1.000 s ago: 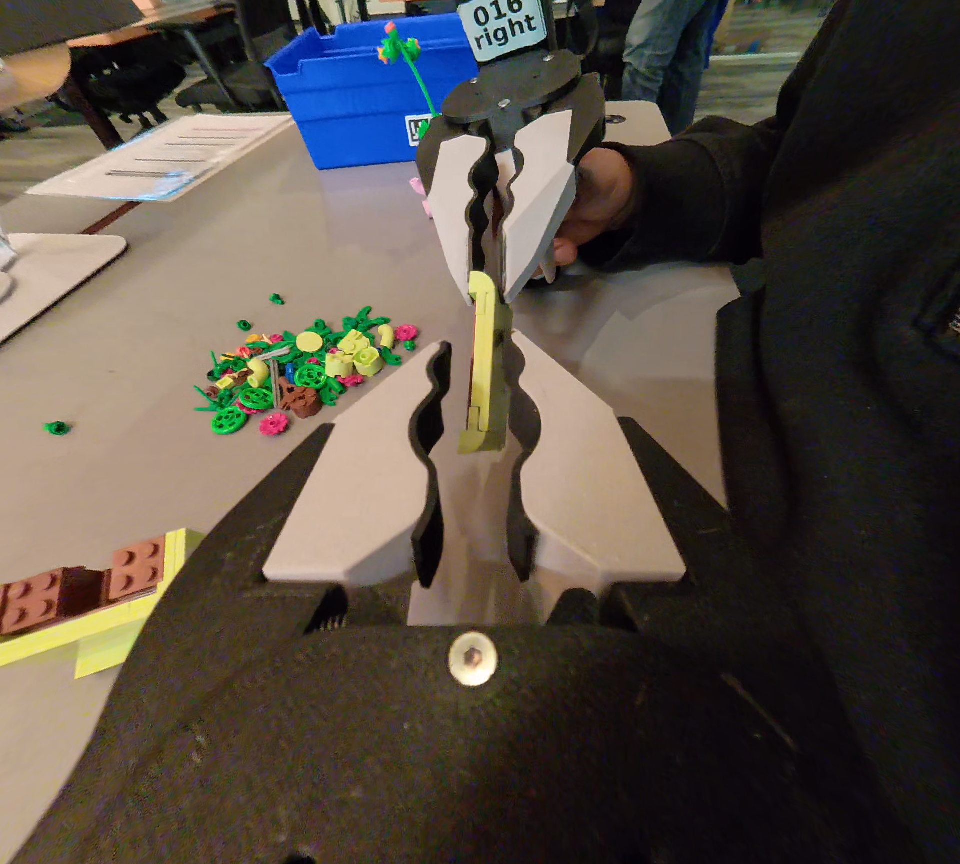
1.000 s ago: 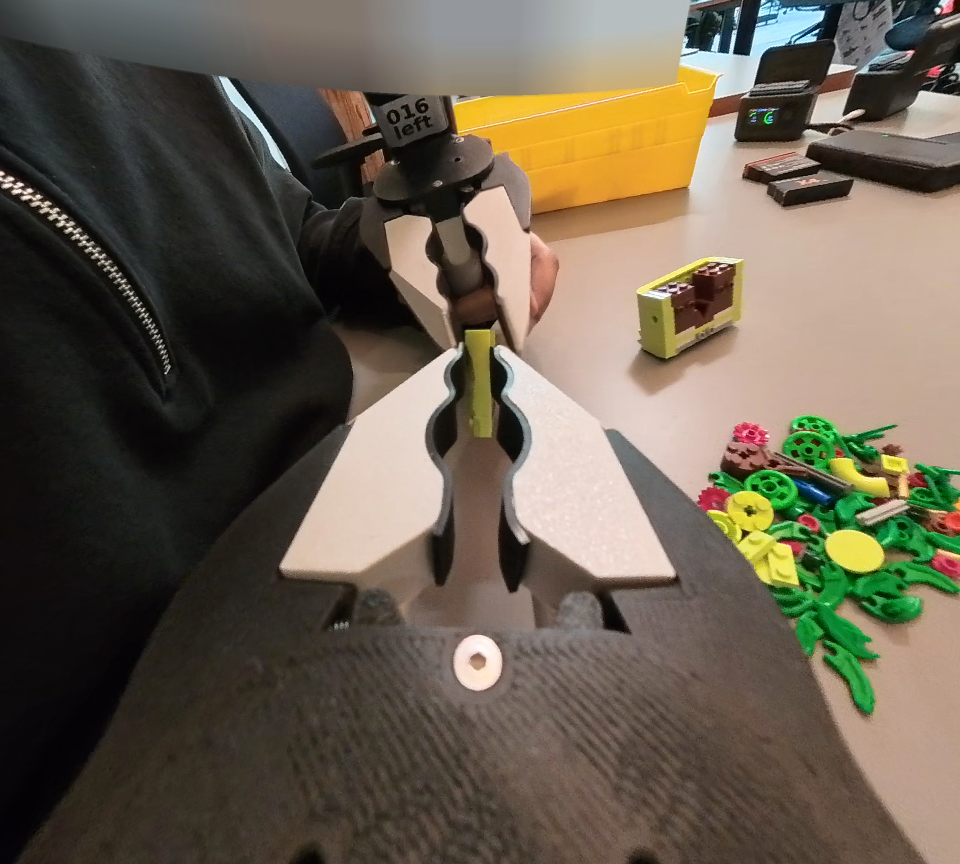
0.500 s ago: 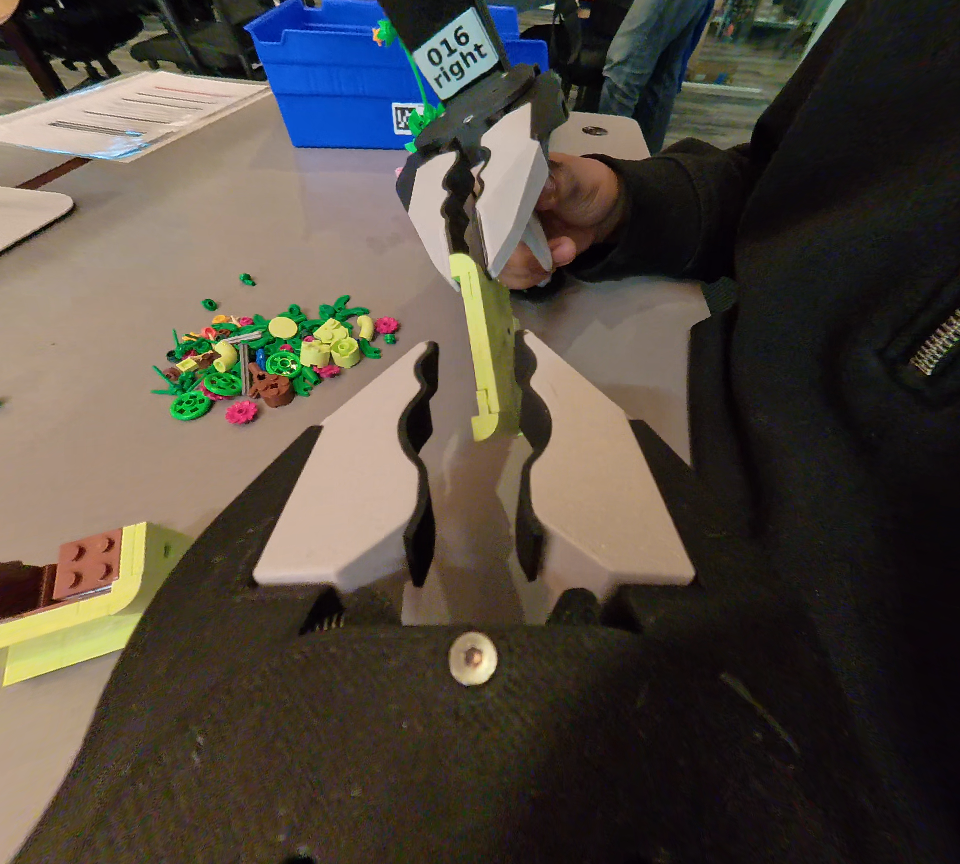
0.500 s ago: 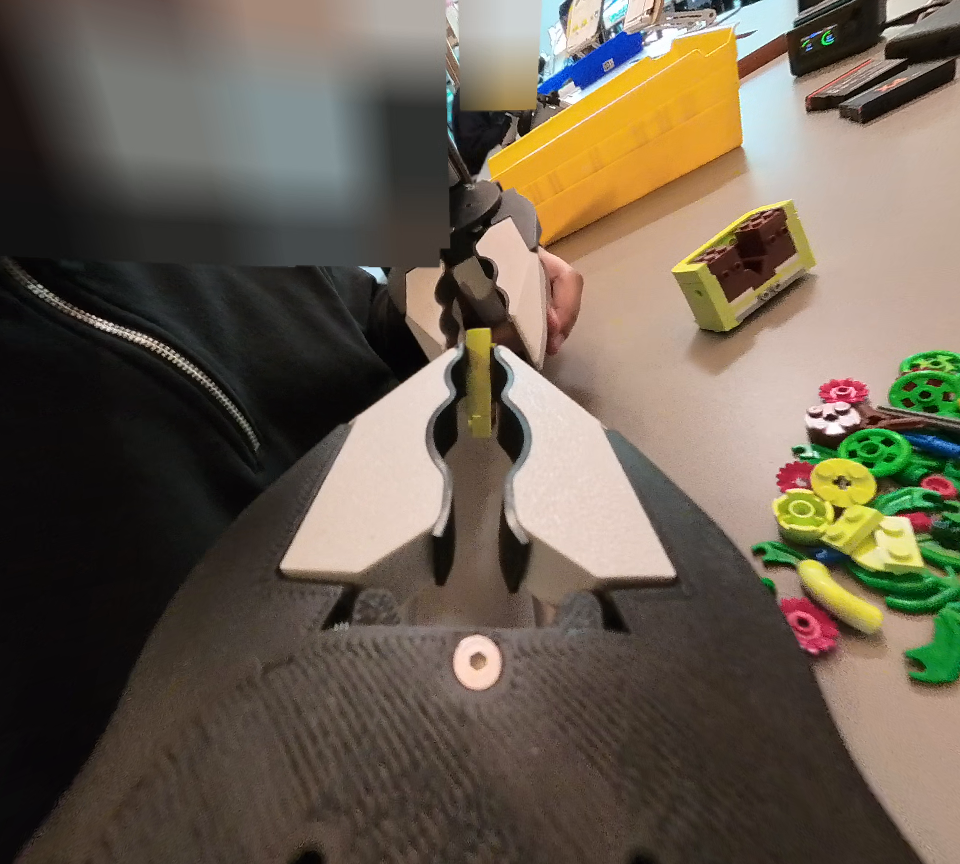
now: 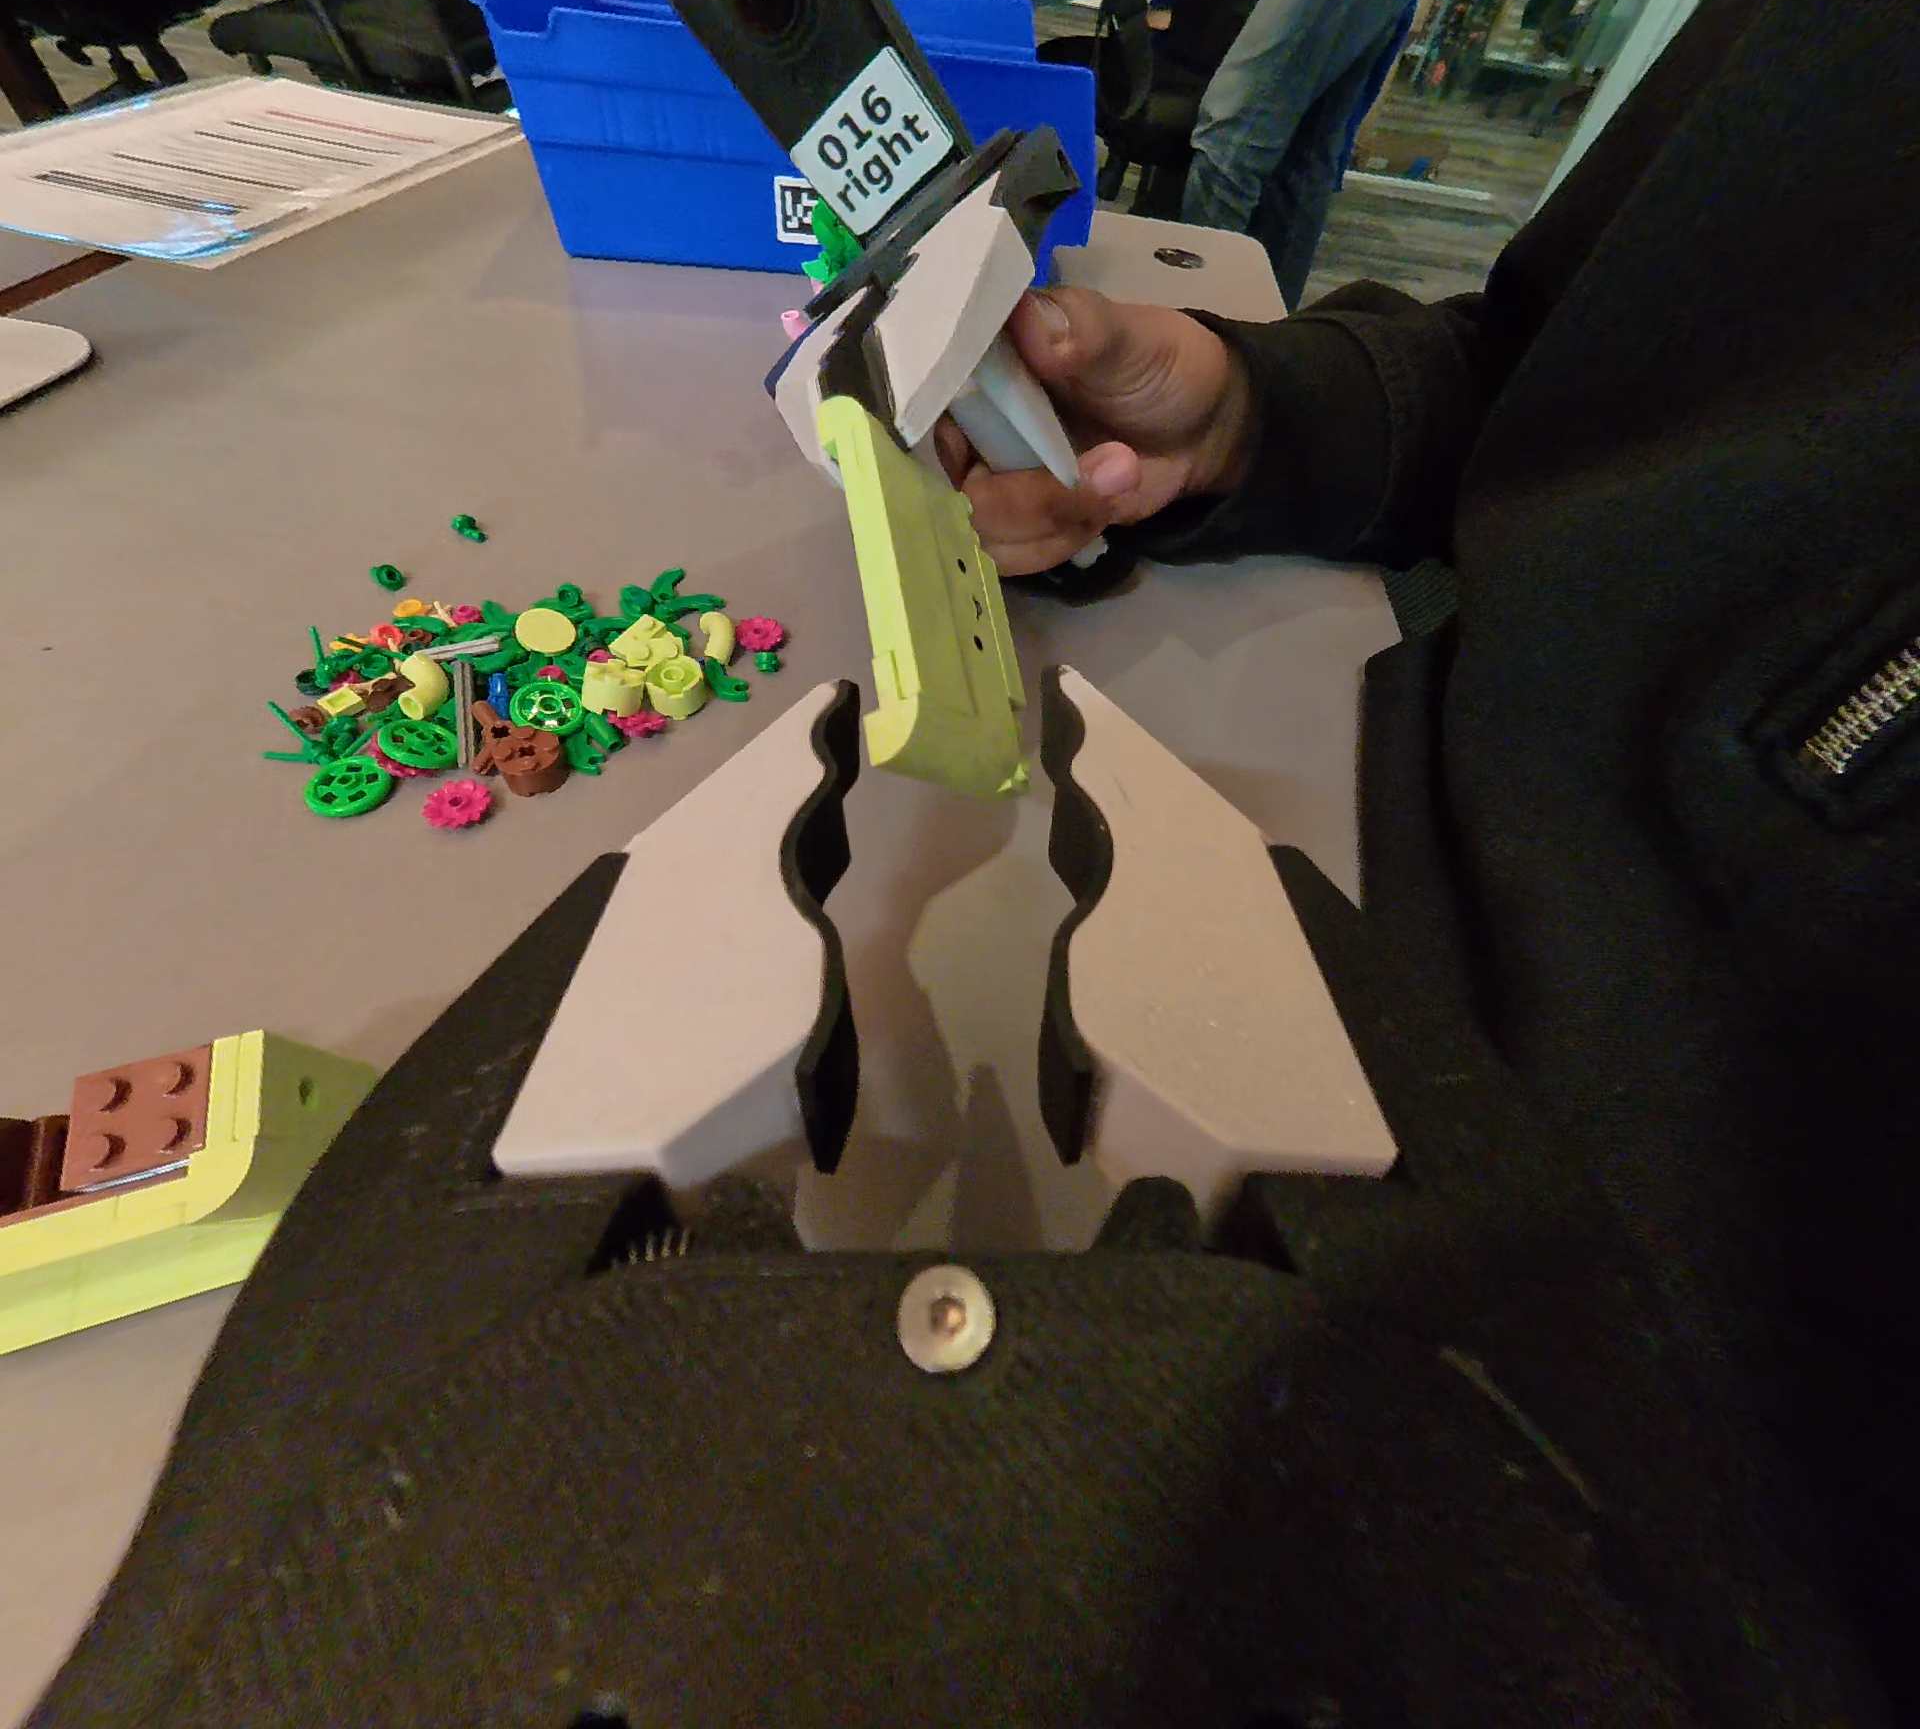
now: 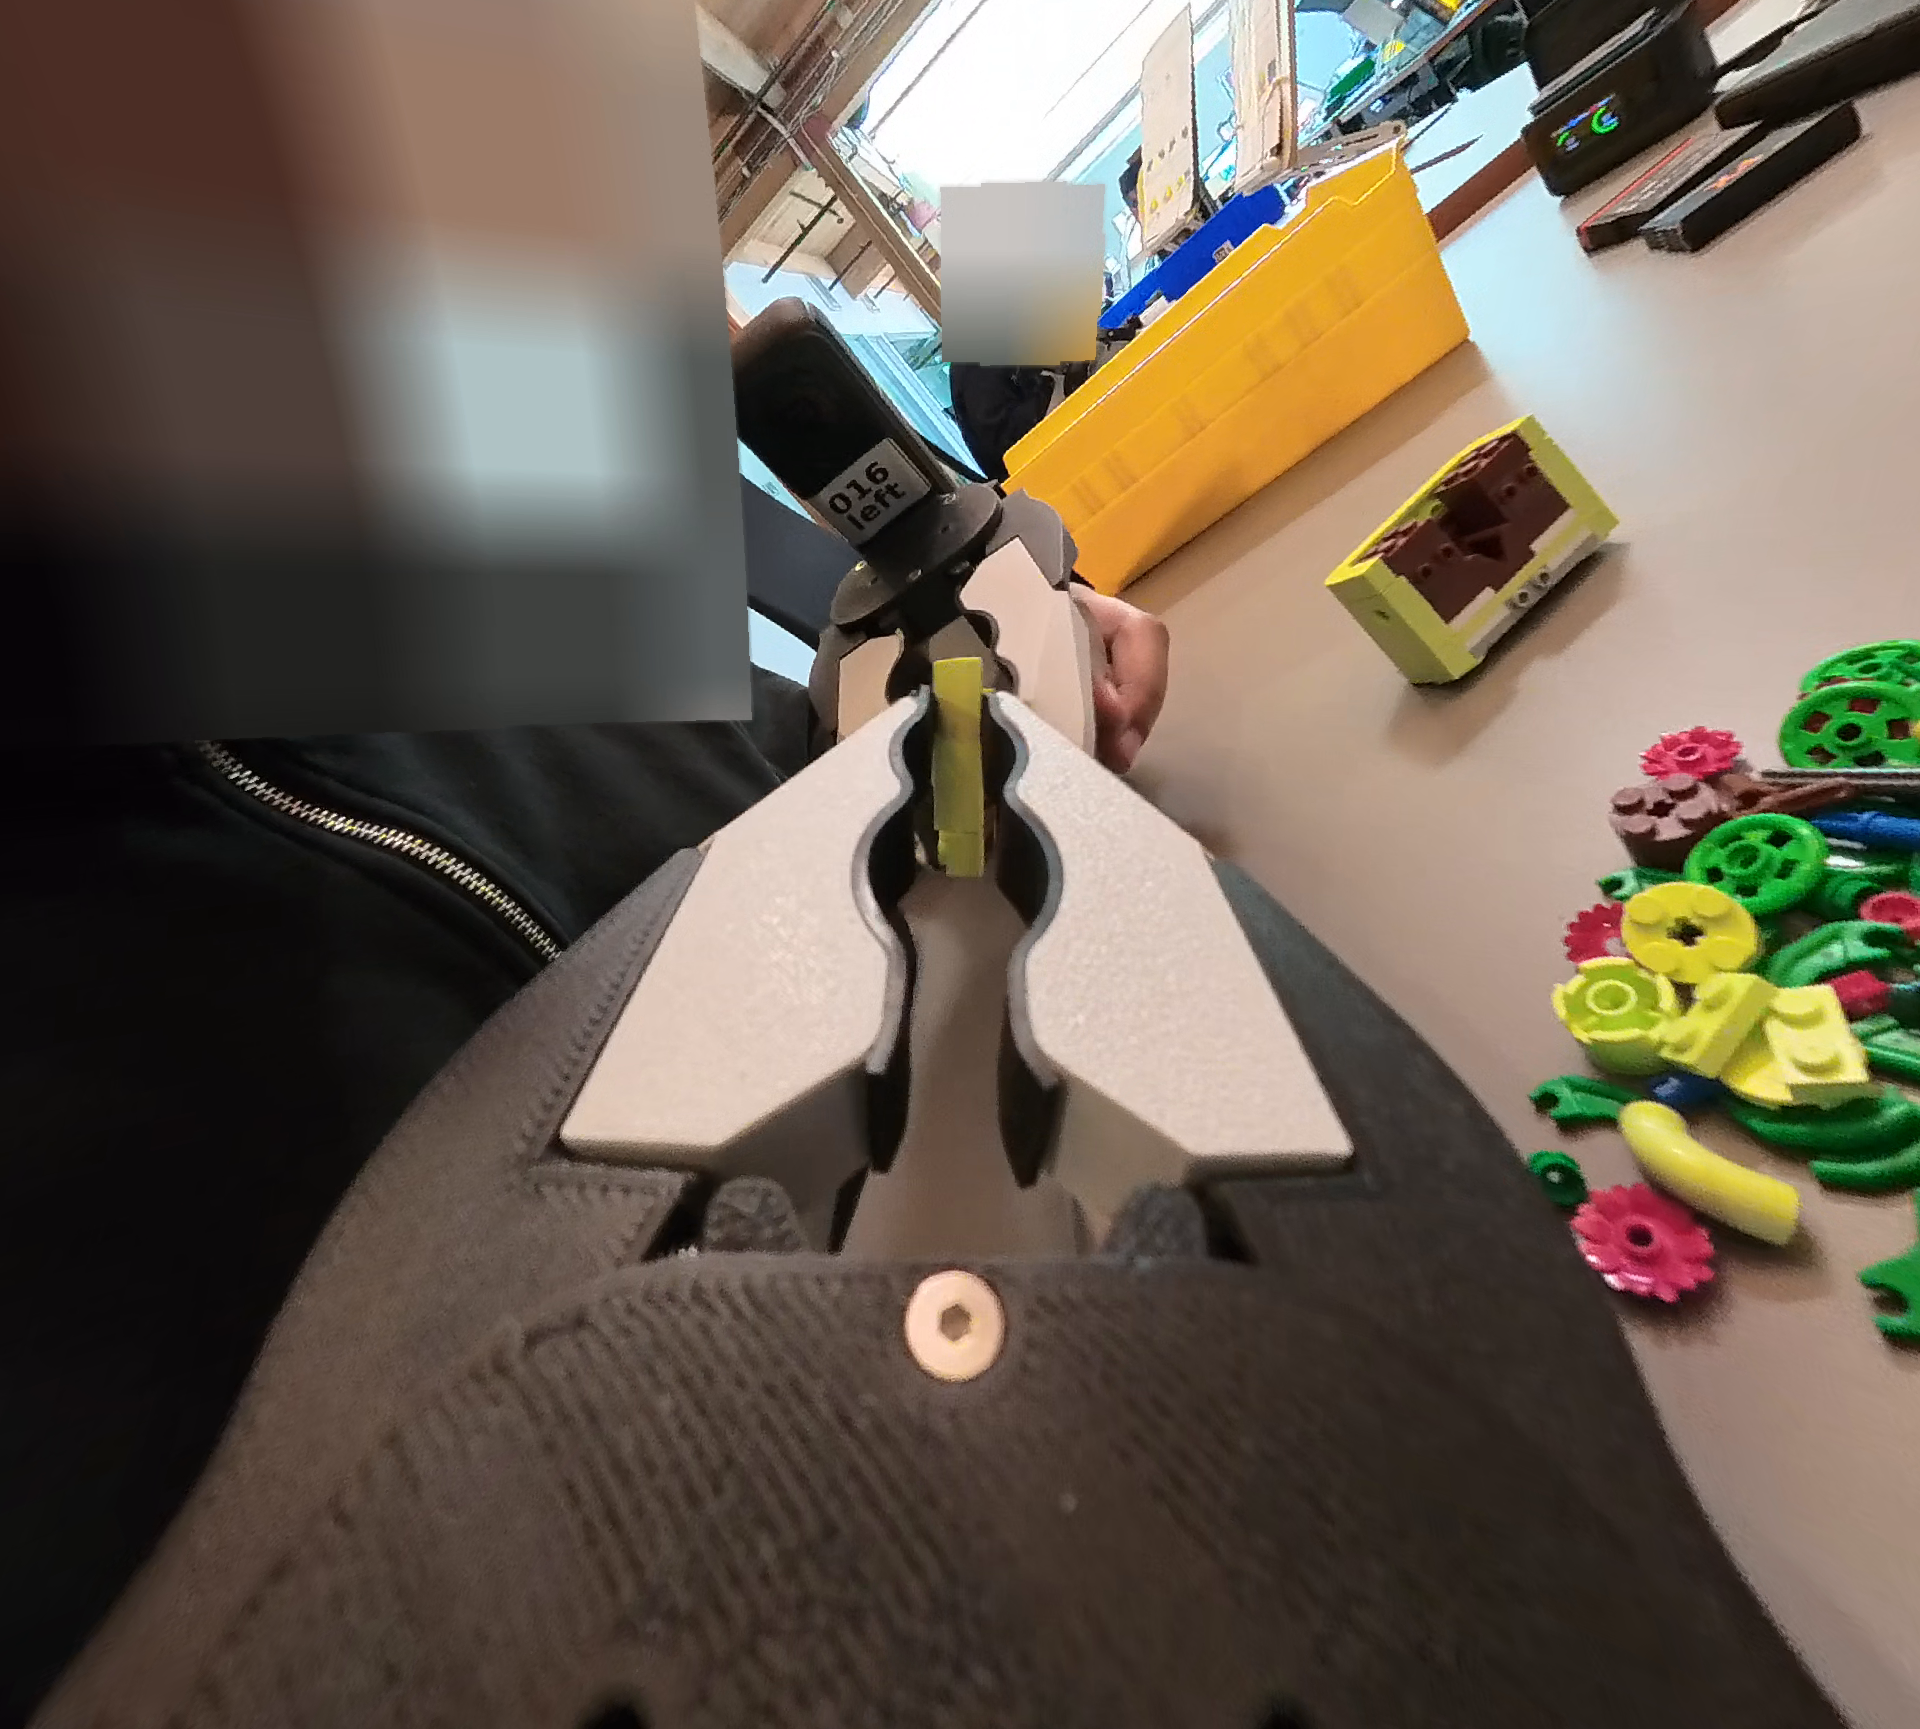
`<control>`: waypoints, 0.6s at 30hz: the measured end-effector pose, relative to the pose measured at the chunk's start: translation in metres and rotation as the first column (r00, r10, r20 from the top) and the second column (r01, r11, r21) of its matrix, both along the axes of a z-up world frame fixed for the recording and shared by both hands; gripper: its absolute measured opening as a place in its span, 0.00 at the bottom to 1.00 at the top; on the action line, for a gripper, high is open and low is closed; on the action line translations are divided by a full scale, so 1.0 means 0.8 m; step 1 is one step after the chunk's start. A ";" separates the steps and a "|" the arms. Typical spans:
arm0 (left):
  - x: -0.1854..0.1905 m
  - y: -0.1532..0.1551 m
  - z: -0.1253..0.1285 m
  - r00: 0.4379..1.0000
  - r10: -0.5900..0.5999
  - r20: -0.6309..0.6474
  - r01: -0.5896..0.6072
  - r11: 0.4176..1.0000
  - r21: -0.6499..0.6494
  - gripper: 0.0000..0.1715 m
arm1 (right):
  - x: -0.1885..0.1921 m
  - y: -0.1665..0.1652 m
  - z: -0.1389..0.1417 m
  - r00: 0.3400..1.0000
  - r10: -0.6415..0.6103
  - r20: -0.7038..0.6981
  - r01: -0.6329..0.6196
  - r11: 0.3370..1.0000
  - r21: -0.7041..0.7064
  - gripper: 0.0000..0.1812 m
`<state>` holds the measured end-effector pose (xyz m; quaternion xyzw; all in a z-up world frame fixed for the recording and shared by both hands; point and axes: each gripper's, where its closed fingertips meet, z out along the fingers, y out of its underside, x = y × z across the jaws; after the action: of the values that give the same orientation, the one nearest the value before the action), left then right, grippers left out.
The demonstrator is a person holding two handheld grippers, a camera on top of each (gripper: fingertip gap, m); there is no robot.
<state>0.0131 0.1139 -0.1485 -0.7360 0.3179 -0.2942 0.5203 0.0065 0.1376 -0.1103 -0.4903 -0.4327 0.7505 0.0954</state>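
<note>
My right gripper is shut on the upper end of a flat lime-green brick piece and holds it in the air, tilted. In the left wrist view the piece hangs from the right gripper, with its lower end between the tips of my left gripper. The left gripper is open, and its jaws stand apart on either side of the piece. In the right wrist view the left gripper shows just behind the piece. A hand holds the right gripper's handle.
A lime-and-brown brick assembly lies on the grey table. A pile of small green, yellow and pink pieces lies beside it. A blue bin, a yellow bin, a paper sheet and black devices stand farther back. The tips of one gripper are about 5 centimeters away from the tips of the other.
My left gripper has opened off the lime piece. The right gripper, still shut on it, has tilted so the piece now leans and shows its flat face.
</note>
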 end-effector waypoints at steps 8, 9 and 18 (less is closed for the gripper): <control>-0.006 0.006 0.010 0.998 0.037 0.059 -0.039 0.999 0.021 0.13 | 0.000 0.003 0.001 1.000 -0.025 -0.009 0.025 0.999 0.023 0.03; -0.006 0.006 0.010 0.998 0.037 0.059 -0.039 0.999 0.020 0.13 | 0.000 0.004 0.001 1.000 -0.028 -0.012 0.028 0.999 0.020 0.03; -0.005 0.006 0.019 0.993 0.040 0.111 -0.046 0.998 0.050 0.09 | 0.003 0.007 0.013 0.998 -0.025 -0.064 0.022 0.999 -0.043 0.03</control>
<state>0.0093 0.1189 -0.1329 -0.7114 0.2804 -0.3146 0.5624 0.0086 0.1434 -0.1000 -0.4729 -0.4079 0.7736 0.1077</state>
